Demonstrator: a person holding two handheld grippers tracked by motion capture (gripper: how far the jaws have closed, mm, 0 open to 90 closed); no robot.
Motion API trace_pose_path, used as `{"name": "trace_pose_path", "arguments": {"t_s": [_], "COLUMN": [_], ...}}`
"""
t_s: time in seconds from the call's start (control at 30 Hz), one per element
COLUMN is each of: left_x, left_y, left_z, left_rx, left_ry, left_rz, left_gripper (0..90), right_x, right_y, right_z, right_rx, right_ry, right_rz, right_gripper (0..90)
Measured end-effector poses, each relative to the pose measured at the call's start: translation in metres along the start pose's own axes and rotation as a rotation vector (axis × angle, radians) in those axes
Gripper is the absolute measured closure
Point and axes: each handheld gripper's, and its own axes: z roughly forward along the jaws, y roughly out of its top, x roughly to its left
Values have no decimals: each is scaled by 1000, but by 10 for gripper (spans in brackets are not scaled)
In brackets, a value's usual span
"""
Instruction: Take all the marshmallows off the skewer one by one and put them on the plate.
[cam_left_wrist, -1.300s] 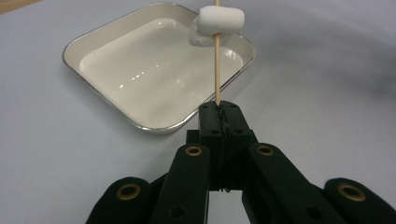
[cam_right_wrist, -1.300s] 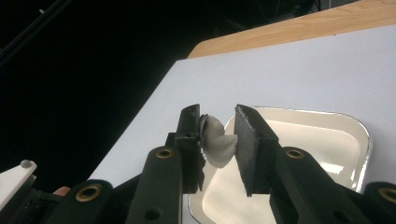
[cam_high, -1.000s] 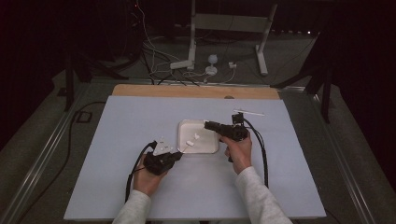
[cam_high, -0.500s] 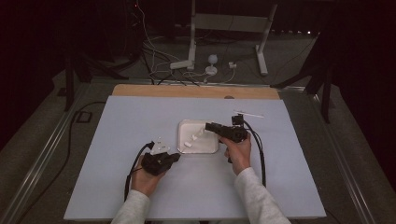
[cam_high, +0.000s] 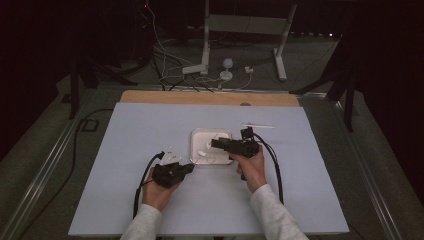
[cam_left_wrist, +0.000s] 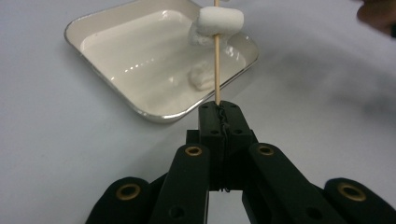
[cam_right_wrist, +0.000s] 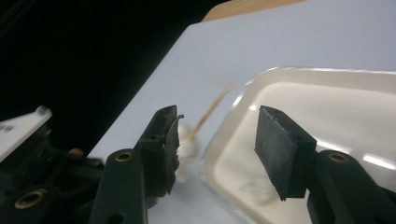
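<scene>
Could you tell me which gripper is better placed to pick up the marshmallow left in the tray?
The right gripper: it is open over the tray, near the marshmallow, while the left gripper is shut on the skewer.

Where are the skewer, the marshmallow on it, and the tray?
skewer (cam_left_wrist: 217, 74): left gripper view, mid-shaft, below the marshmallow.
marshmallow (cam_left_wrist: 220, 21): left gripper view, middle of its side.
tray (cam_left_wrist: 154, 114): left gripper view, near rim.
</scene>
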Motion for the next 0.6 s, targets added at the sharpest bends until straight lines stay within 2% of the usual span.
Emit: {"name": "trace_pose_path", "arguments": {"t_s": [0.13, 0.17, 0.4, 0.43, 0.53, 0.6], "left_x": [-2, -2, -3, -4, -4, -4], "left_y": [2, 2, 2, 2, 3, 3], "left_z": [0, 0, 0, 0, 0, 0], "left_rx": [-26, -31, -53, -53, -58, -62], "left_ry": [-16, -17, -34, -34, -39, -41], "left_rz": [-7, -7, -5, -4, -2, 8], "left_gripper": [900, 900, 900, 900, 900, 900], "right_x": [4, 4, 5, 5, 4, 6], "right_y": [-3, -5, -8, -8, -7, -6], "right_z": [7, 10, 16, 16, 15, 13], "right_rx": [13, 23, 38, 43, 37, 27], "right_ry": [13, 38, 85, 98, 100, 85], "right_rz": [-7, 6, 39, 57, 66, 57], "right_gripper": [534, 579, 682, 733, 760, 773]}}
